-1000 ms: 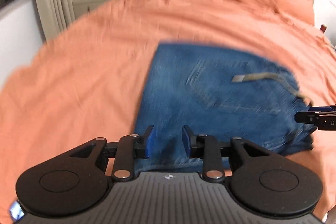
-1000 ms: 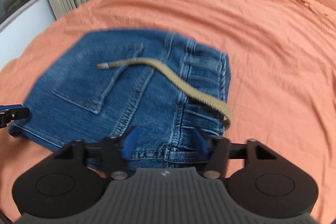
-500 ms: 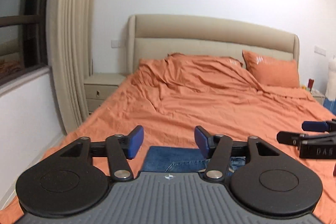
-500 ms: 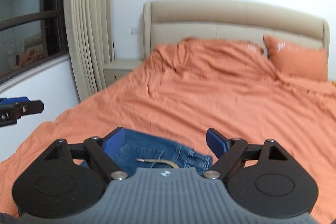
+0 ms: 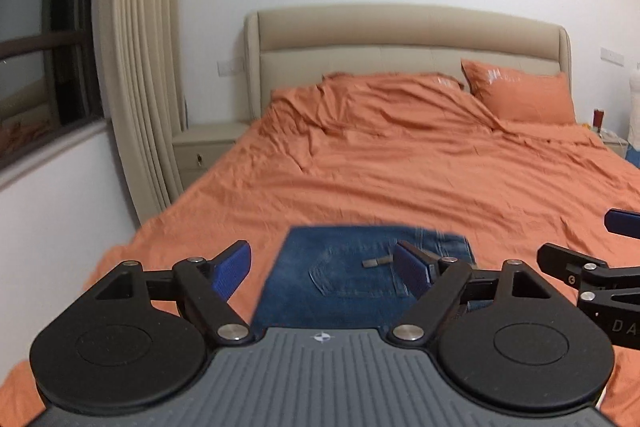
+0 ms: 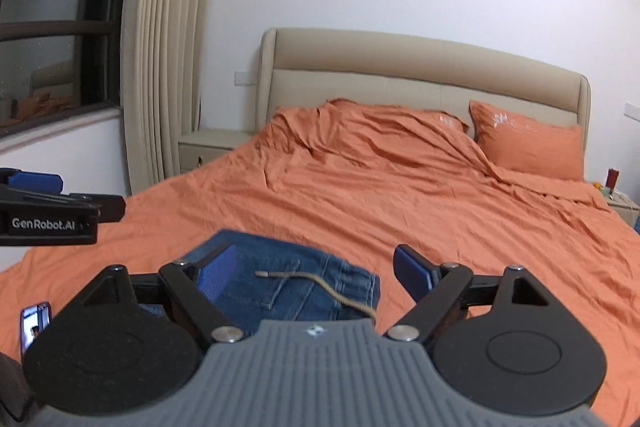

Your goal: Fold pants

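Grippers both held level above the near end of the bed, pointing toward the headboard. I read the left gripper (image 5: 322, 269) as released: its blue pads (image 5: 230, 269) stand wide apart with nothing between them. The right gripper (image 6: 314, 273) is likewise spread, empty, its pads (image 6: 214, 275) clear of the cloth. From the left wrist view the right gripper sits at the right edge, near and at about the same height; from the right wrist view the left gripper (image 6: 60, 205) shows at the left edge with its maker's label readable.

Folded jeans (image 5: 360, 279) lie flat on the orange bedsheet (image 5: 420, 179) near the foot of the bed, below and just ahead of both grippers, neither touching them. Back pocket faces up. A tan drawstring (image 6: 320, 283) runs across the denim from the pocket toward the waistband edge on the right.

Sheet is wrinkled, bunched toward the head end. An orange pillow (image 6: 528, 143) leans against the beige padded headboard (image 5: 400, 39) on the right. Beige nightstand (image 5: 204, 147) left of the bed, pleated curtain (image 6: 160, 67) and dark-framed window (image 5: 36, 67) beyond it. White wall behind. A phone with a lit screen (image 6: 35, 325) lies at the lower left of the right wrist view.
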Motion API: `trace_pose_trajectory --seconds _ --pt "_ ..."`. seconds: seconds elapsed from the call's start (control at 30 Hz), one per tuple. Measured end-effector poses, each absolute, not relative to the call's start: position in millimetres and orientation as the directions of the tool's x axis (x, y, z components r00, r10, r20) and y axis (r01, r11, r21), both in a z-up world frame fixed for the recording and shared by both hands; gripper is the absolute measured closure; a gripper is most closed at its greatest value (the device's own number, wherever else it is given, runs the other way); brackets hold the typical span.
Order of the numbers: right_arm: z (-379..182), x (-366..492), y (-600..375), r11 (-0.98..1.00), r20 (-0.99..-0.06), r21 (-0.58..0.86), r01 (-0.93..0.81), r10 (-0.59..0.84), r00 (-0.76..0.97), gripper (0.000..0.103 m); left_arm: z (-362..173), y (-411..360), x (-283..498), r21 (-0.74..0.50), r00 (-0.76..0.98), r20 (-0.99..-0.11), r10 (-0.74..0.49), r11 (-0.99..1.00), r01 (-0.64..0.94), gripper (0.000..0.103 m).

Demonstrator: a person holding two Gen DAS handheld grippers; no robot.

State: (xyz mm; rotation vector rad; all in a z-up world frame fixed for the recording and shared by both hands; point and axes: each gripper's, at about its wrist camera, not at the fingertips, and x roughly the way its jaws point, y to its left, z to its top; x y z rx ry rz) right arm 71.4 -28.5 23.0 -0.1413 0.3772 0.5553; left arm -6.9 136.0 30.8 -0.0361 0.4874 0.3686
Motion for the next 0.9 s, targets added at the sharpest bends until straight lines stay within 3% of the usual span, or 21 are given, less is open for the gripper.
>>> trace_pose_trajectory --seconds 0.17,0.33,0.9 --pt "-14.5 79.6 -20.9 0.853 -0.486 -0.027 -0.520 0.444 0.753 0.021 -3.2 138.0 6.8 0.041 0.756 -0.576 0.310 0.935 -0.352 0.009" --pt "-38.7 89.6 -12.7 0.861 -0.554 -0.013 -0.509 0.417 0.720 0.021 -16.8 133.7 12.3 0.053 0.723 -0.622 0.300 0.938 -0.343 0.009" --pt "-38.9 96.6 -10.5 0.856 -0.563 0.038 -0.516 0.445 0.697 0.021 -21.2 134.1 14.0 0.047 0.704 -0.647 0.293 0.937 -0.346 0.009"
